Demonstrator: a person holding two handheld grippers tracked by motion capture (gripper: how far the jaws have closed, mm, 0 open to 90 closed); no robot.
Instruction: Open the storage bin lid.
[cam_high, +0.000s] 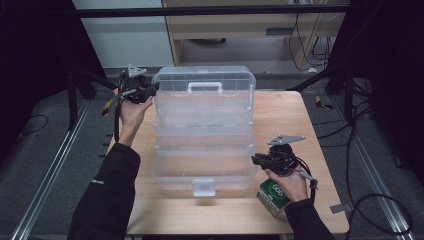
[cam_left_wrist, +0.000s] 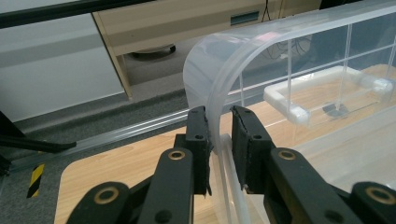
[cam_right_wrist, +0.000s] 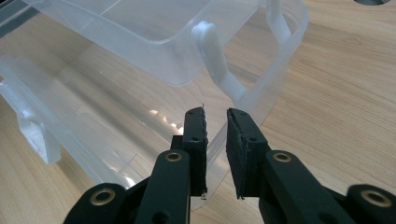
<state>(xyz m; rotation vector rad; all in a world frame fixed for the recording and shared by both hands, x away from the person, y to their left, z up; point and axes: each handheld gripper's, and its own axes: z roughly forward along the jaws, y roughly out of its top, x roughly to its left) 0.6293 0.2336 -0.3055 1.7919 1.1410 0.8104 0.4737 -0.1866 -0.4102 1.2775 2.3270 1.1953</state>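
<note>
Left tongs (cam_high: 152, 90) raised, clamping lid (cam_high: 202, 85) edge, right tongs (cam_high: 256, 160) low, pinching box (cam_high: 200, 167) rim

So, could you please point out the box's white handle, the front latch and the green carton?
white handle (cam_high: 204, 87), high view, middle of its top bar.
front latch (cam_high: 204, 187), high view, centre of the flap.
green carton (cam_high: 273, 194), high view, its printed top face.

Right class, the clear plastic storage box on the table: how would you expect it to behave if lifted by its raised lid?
The box probably weighs little: its clear trays look empty. Its thin lid may flex where the left gripper straddles the rim. The smooth plastic could slip, and the fanned-out trays might swing or tip.
</note>
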